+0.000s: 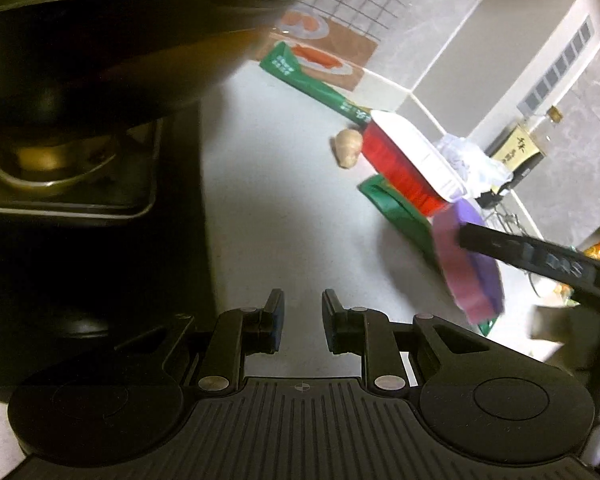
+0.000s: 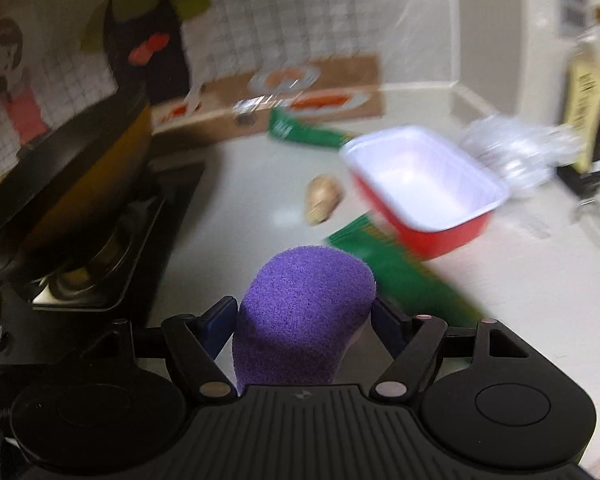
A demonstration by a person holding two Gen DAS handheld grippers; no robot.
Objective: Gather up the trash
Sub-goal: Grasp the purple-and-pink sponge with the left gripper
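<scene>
My right gripper [image 2: 304, 320] is shut on a purple sponge [image 2: 308, 300] that bulges up between its fingers. In the left wrist view that sponge [image 1: 460, 272] hangs at the right, over a green packet [image 1: 404, 212]. My left gripper [image 1: 302, 316] stands narrowly open over the pale counter with nothing between its fingers. Trash lies ahead: a red tray with a white inside [image 1: 400, 168] [image 2: 440, 236], a second green packet [image 1: 300, 76] [image 2: 308, 132], a knob of ginger [image 1: 346, 148] [image 2: 322, 200] and crumpled clear plastic [image 1: 468, 160] [image 2: 512, 160].
A dark wok [image 1: 100, 40] [image 2: 72, 172] sits on the stove burner [image 1: 60, 184] at the left. A bottle with a yellow label [image 1: 520, 144] [image 2: 588, 100] stands by the back wall at the right. The tiled wall carries cartoon stickers.
</scene>
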